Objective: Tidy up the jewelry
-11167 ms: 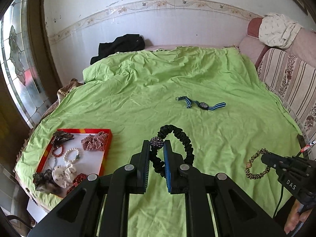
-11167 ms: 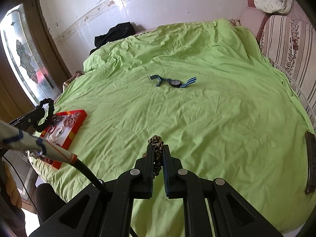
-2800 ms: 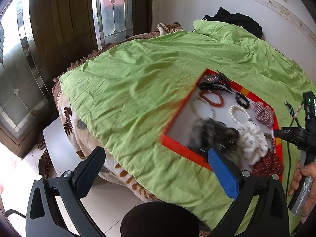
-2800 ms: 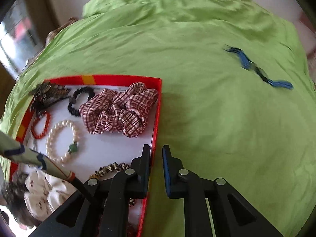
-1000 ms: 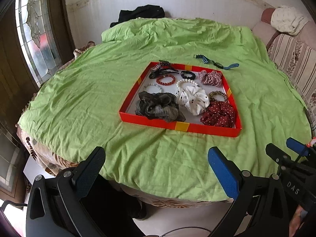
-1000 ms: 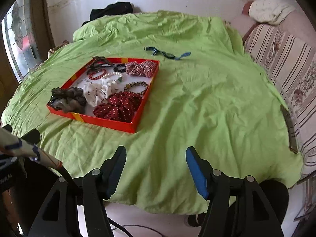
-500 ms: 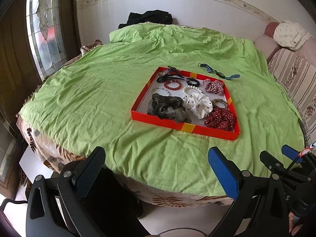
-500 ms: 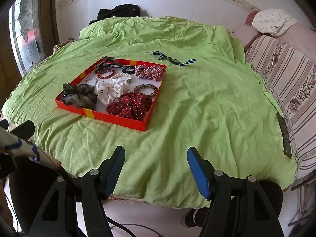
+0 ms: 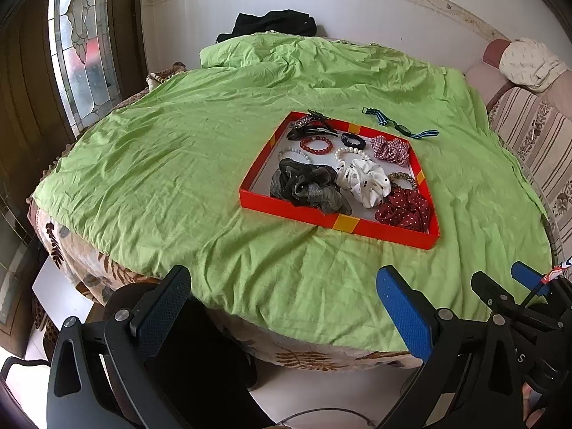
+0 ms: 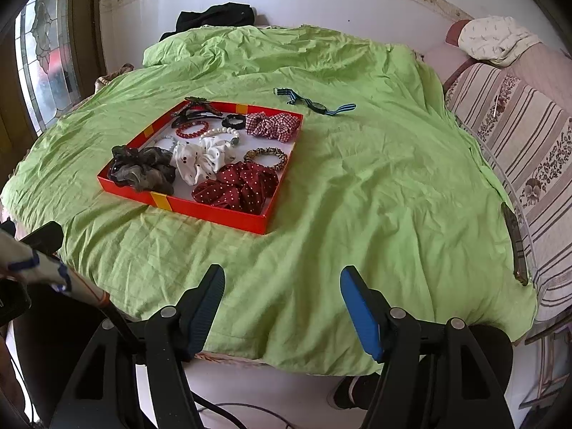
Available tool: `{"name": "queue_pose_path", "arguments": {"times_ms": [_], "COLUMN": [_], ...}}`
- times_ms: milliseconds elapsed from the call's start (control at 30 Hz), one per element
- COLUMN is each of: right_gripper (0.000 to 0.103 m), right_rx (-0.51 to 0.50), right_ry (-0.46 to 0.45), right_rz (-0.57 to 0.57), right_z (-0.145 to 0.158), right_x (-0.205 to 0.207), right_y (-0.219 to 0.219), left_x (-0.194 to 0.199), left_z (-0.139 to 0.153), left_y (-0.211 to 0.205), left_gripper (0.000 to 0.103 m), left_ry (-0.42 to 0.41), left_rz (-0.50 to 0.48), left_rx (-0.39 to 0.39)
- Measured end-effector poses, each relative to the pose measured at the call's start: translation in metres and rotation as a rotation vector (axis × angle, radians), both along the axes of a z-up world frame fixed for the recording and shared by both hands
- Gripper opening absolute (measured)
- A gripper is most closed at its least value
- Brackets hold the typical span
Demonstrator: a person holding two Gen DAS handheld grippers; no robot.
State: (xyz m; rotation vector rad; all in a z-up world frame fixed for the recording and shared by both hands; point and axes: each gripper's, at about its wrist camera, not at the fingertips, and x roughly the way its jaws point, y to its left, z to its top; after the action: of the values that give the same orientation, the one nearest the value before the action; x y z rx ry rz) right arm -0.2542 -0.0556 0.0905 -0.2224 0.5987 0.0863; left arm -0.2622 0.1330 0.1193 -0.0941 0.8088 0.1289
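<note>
A red tray lies on the green bedspread, filled with several scrunchies, bead bracelets and hair clips. Among them are a red dotted scrunchie, a white one and a leopard-print bracelet. A blue striped watch lies on the spread just beyond the tray. My left gripper stands open and empty at the near bed edge. My right gripper is also open with nothing between its fingers, well short of the tray. It also shows at the lower right of the left wrist view, right gripper.
A striped sofa with a white cloth borders the bed on the right. Black clothing lies at the far edge by the wall. A stained-glass door is on the left. A dark flat object rests at the bed's right edge.
Both grippers stay open and empty. The left view has shifted slightly so the tray sits further right and a little further off; the right view has hardly changed.
</note>
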Motion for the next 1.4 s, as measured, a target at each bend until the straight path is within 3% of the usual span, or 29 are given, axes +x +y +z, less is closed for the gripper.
{"name": "queue_pose_path", "arguments": {"times_ms": [1400], "right_gripper": [0.074], "right_rx": [0.007], "right_ry": [0.054], "right_rz": [-0.003], "right_z": [-0.018], "right_x": [0.016], "right_y": [0.001], "left_x": [0.013], "left_z": [-0.023], "left_y": [0.0], "left_gripper": [0.103], "left_ry": [0.076], "left_rz": [-0.014], "left_rx": [-0.006]}}
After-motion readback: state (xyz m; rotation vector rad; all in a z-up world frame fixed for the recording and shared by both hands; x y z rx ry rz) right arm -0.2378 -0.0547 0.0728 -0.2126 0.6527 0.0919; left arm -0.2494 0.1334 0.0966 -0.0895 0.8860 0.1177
